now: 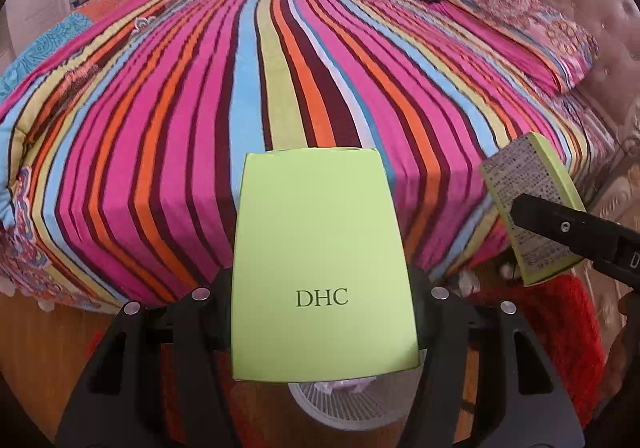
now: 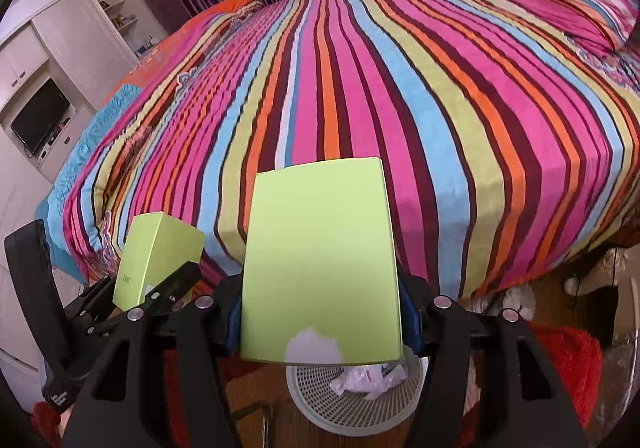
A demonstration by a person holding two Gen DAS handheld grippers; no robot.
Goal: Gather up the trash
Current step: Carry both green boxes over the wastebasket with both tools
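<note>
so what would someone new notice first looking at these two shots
Most striking is the striped bedspread in pink, blue, orange and lime, filling the upper part of both views. Next come two lime-green boxes held over its near edge: the DHC box in the left gripper and the second green box, with a torn white patch, in the right gripper. Below them on the floor sits a white mesh waste basket holding crumpled paper.

The white basket sits mostly hidden behind the green box.

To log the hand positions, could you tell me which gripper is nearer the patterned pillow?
Right. The right gripper is on the pillow's side; the left gripper sits beyond it, toward the foot of the bed.
</note>
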